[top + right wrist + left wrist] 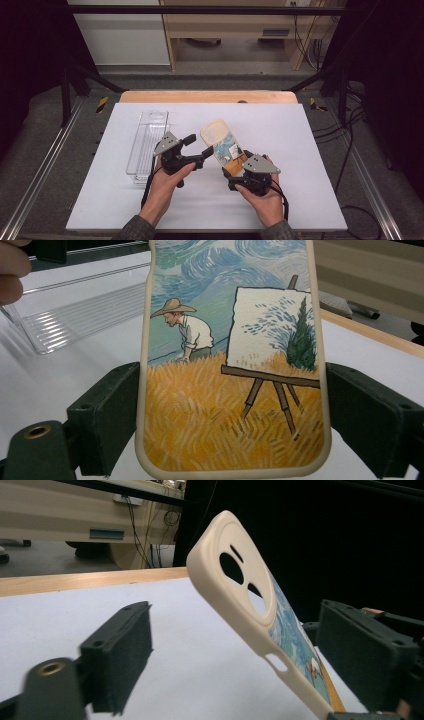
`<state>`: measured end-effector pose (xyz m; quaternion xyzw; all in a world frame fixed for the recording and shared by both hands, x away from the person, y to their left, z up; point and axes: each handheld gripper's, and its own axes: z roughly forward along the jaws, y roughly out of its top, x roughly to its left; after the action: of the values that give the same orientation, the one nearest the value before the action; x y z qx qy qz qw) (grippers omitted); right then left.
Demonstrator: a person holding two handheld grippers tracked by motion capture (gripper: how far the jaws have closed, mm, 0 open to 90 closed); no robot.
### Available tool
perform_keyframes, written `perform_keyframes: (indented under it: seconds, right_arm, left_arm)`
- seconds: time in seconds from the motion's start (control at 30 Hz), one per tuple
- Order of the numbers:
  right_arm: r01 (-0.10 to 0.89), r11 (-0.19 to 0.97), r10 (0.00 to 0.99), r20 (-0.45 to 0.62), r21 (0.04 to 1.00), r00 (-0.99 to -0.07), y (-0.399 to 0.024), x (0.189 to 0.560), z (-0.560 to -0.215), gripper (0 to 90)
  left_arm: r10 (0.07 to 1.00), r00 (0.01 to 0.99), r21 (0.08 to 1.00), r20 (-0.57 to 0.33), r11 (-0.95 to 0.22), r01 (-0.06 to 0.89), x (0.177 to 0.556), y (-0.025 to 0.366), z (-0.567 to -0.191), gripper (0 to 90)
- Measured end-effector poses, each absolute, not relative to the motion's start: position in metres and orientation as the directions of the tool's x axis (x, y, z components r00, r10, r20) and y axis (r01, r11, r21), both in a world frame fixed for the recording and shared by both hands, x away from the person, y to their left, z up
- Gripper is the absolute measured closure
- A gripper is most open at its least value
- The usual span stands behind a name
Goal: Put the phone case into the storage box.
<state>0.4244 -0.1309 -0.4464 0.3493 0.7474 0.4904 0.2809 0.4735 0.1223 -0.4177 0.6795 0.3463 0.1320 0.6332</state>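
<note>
A cream-rimmed phone case (222, 142) printed with a painter in a wheat field is held tilted above the white table top (300, 150). My right gripper (239, 169) is shut on its lower end; in the right gripper view both pads press on the side edges of the phone case (230, 365), with the right gripper (230, 425) framing it. My left gripper (198, 145) is just left of the case, open. In the left gripper view the phone case (245, 595) shows its camera cut-outs between the spread jaws of the left gripper (242, 650), with the left pad (122, 655) well apart from it.
A clear plastic tray (147, 145) lies on the left part of the table, close behind the left hand, and the same tray (75, 315) appears in the right gripper view. A wooden strip (207, 96) runs along the table's far edge. Metal rails flank the table.
</note>
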Motion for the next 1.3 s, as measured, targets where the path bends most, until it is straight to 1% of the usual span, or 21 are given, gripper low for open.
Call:
perform_keyframes:
  seconds: [0.07,0.2,0.4,0.53,0.77,0.93,1.17,1.3]
  right_arm:
    - [0.246,0.276,0.795,-0.077,0.929,-0.602,-0.1297,0.424,-0.4466,11.8]
    - [0.243,0.276,0.793,-0.078,0.93,-0.604,-0.1282,0.4236,-0.4467,11.8]
    - [0.239,0.276,0.788,-0.078,0.931,-0.61,-0.1268,0.423,-0.4468,11.8]
    - [0.238,0.267,0.787,-0.069,0.934,-0.613,-0.1262,0.4231,-0.4473,11.7]
    - [0.247,0.247,0.785,-0.044,0.937,-0.619,-0.1268,0.424,-0.4485,11.7]
    - [0.249,0.236,0.784,-0.033,0.939,-0.619,-0.1274,0.4242,-0.4485,11.7]
    - [0.253,0.228,0.779,-0.02,0.94,-0.627,-0.1276,0.4253,-0.4495,11.7]
    - [0.261,0.22,0.778,-0.008,0.94,-0.629,-0.1281,0.4259,-0.4502,11.7]
  left_arm:
    - [0.634,0.726,0.951,-0.265,0.045,0.307,0.4742,0.1223,-0.4166,20.6]
    - [0.609,0.736,0.942,-0.297,0.061,0.329,0.4753,0.1223,-0.4166,32.2]
    - [0.586,0.747,0.938,-0.314,0.067,0.341,0.475,0.1212,-0.417,43.2]
    - [0.583,0.747,0.936,-0.319,0.072,0.344,0.4753,0.1212,-0.4172,47.8]
    - [0.562,0.735,0.917,-0.38,0.121,0.381,0.4776,0.1236,-0.4173,57.6]
    - [0.549,0.732,0.909,-0.403,0.149,0.389,0.4786,0.125,-0.4166,64.5]
    - [0.532,0.734,0.902,-0.423,0.168,0.398,0.4783,0.1255,-0.4156,68.4]
    - [0.508,0.736,0.892,-0.447,0.188,0.412,0.4786,0.1256,-0.4151,72.2]
